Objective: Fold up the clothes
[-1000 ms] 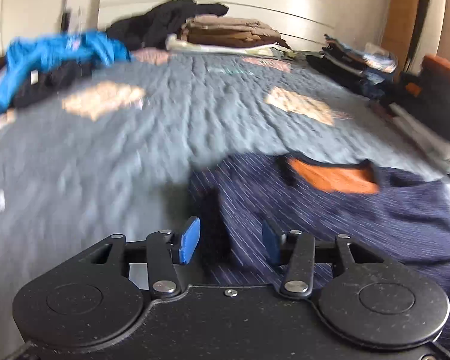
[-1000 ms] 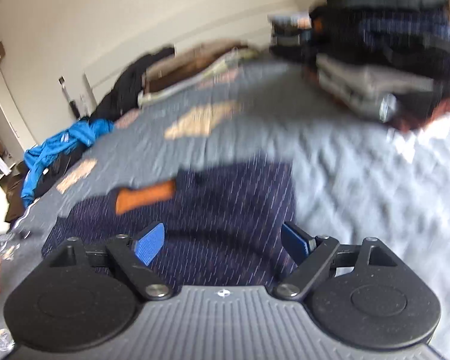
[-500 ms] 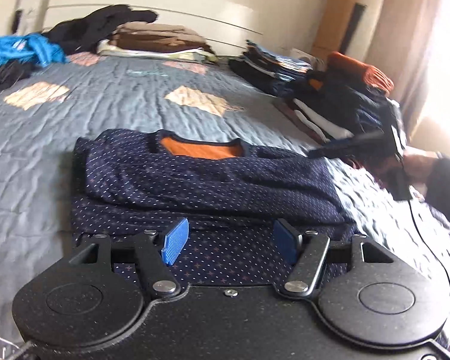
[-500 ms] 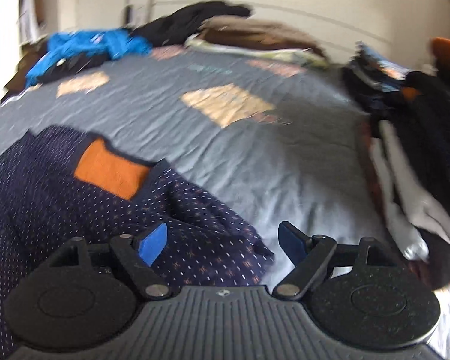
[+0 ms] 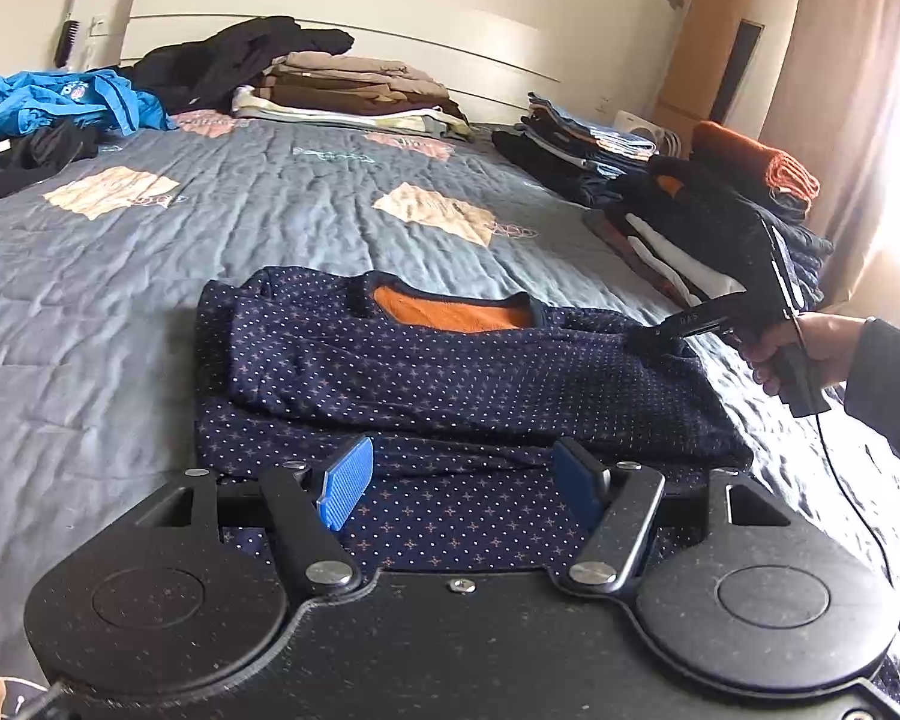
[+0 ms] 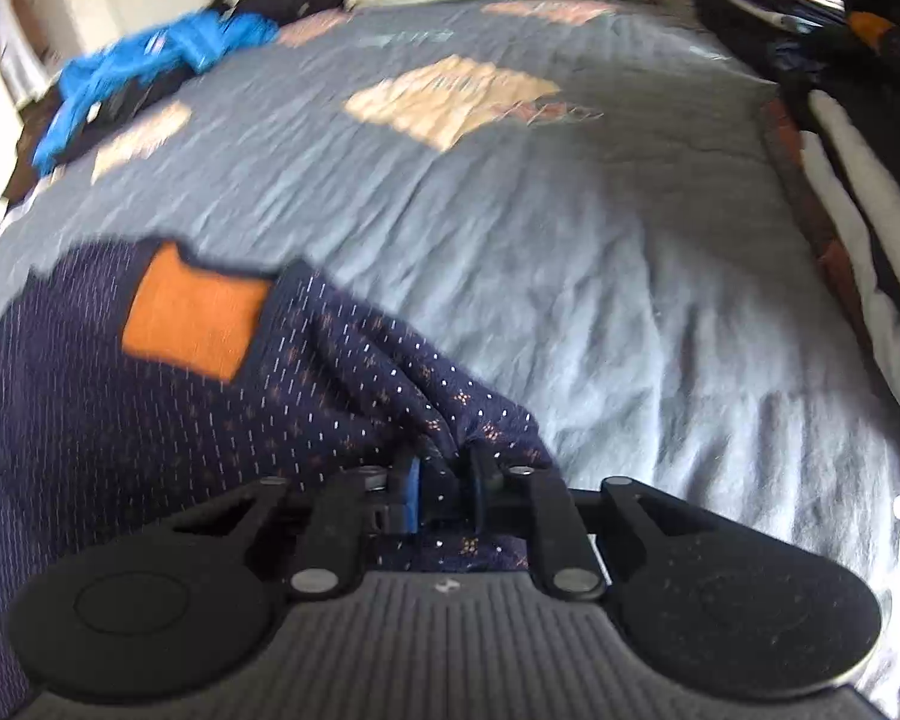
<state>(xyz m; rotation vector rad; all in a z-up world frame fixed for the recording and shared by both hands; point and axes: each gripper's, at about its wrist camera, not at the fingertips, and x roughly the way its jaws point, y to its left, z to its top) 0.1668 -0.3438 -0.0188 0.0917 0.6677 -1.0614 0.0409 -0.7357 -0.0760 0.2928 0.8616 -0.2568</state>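
Observation:
A navy dotted sweater with an orange neck lining lies partly folded on the grey quilt. My left gripper is open just above its near hem, nothing between the blue pads. In the right wrist view my right gripper is shut on a pinched fold at the sweater's right edge. From the left wrist view, the right gripper is seen held by a hand at the sweater's right shoulder.
The grey patchwork quilt covers the bed. Folded piles line the right edge, another stack sits by the headboard. A blue garment and dark clothes lie far left. A curtain hangs at right.
The right gripper has gone from open to shut on the sweater's right edge. The left gripper has steadied over the near hem and stays open.

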